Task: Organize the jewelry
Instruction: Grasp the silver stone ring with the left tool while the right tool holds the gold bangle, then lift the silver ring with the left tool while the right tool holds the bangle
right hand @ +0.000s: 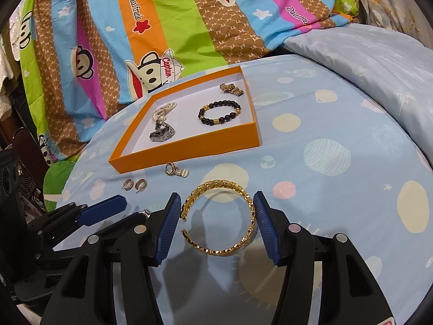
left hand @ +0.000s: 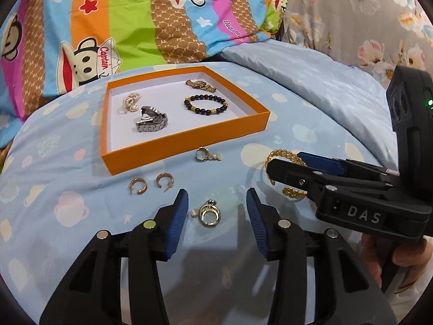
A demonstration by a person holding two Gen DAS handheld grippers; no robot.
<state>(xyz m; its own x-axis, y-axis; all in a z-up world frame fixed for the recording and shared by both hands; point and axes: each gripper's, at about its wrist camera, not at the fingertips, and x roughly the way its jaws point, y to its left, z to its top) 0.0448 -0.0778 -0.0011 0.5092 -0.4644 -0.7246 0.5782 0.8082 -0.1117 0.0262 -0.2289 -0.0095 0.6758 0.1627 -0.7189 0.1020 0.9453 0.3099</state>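
An orange tray [left hand: 189,142] [right hand: 189,146] on the blue bedsheet holds a black bead bracelet [left hand: 206,104] [right hand: 219,113], a silver watch band [left hand: 151,122] [right hand: 162,132], a pearl piece [left hand: 131,102] [right hand: 162,111] and a gold brooch [left hand: 200,85] [right hand: 232,89]. My left gripper [left hand: 216,211] is open around a gold ring [left hand: 209,213] on the sheet. My right gripper [right hand: 217,216] is open around a gold bangle [right hand: 220,216] [left hand: 286,159]; both pads are at its sides, touching or nearly so. Two hoop earrings [left hand: 151,184] [right hand: 135,184] and another ring [left hand: 207,155] [right hand: 174,169] lie in front of the tray.
A colourful monkey-print quilt [left hand: 135,21] [right hand: 162,27] is piled behind the tray. A pale blue pillow [left hand: 311,81] [right hand: 365,62] lies at the back right. The right gripper's body [left hand: 365,197] sits close to the right of my left gripper.
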